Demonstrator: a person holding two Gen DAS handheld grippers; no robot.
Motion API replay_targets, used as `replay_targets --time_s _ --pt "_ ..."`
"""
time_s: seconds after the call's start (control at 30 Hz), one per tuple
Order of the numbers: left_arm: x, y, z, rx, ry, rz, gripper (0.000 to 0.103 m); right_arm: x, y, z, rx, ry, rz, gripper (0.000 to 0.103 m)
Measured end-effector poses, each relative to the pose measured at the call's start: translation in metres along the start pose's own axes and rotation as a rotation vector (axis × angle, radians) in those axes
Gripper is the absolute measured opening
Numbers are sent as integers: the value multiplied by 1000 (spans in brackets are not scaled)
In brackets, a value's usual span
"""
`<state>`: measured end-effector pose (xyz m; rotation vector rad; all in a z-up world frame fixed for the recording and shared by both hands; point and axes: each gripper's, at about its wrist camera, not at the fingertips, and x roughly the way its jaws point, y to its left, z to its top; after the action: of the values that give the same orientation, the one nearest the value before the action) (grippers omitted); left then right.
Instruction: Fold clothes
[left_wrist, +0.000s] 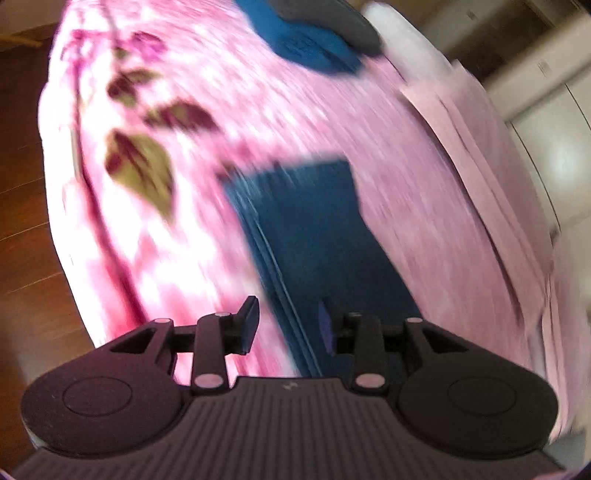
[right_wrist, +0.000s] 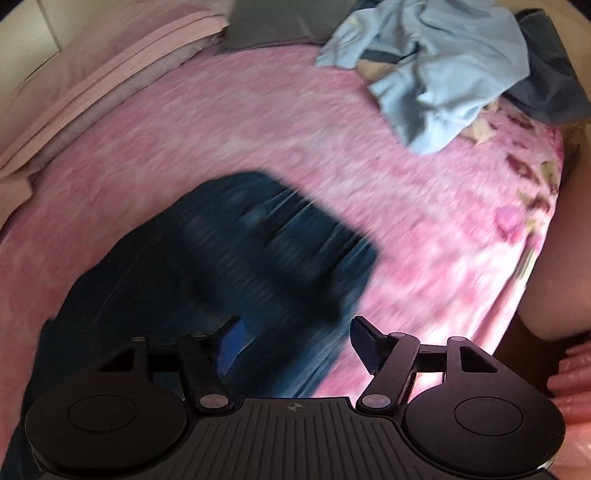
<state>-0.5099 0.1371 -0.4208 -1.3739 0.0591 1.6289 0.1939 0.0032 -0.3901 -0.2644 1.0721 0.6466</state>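
Note:
A dark blue garment (left_wrist: 314, 236) lies flat on the pink floral bed cover (left_wrist: 184, 229); both views are blurred by motion. My left gripper (left_wrist: 290, 325) is open just above the garment's near edge, with nothing between its fingers. In the right wrist view the same dark blue garment (right_wrist: 221, 266) shows as a folded, layered shape. My right gripper (right_wrist: 295, 343) stands open over its near end, with its right fingertip (right_wrist: 364, 339) past the cloth's edge over the pink cover.
A crumpled light blue garment (right_wrist: 443, 74) lies on a darker one (right_wrist: 550, 85) at the far right of the bed. Pink pillows (right_wrist: 92, 85) and a grey one (right_wrist: 273, 26) line the far side. A blue cloth (left_wrist: 306, 44) lies far off. Wooden floor (left_wrist: 26, 221) borders the left.

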Motion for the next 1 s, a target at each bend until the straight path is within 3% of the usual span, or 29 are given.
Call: replay_targets --time_s 0.2,0.27,0.33,0.47,0.6,0.77,0.83,0.93,1.0 --pt "22 23 39 -14 15 -14 29 -5 49 -32 -24 14 -2 67" --pt "29 28 47 -7 20 -28 25 -5 60 -43 -27 19 -6 67" --pt "30 30 50 32 27 -41 8 -5 69 -51 -33 24 -16 67" --pt "20 18 49 175 -6 -76 4 -2 80 -64 -44 38 -47 67" --pt "25 18 47 256 3 -46 7 0 88 -72 -85 44 -77 67" --pt "29 16 45 357 16 -6 11 9 84 -79 -84 120 -93 67" --pt "20 4 49 415 19 46 13 2 82 -77 -89 94 -105 67" --pt "3 -21 49 527 6 138 8 -11 81 -70 -116 45 -133 67" --pt "-3 -41 44 566 24 119 8 -19 83 -62 -149 3 -146 67"
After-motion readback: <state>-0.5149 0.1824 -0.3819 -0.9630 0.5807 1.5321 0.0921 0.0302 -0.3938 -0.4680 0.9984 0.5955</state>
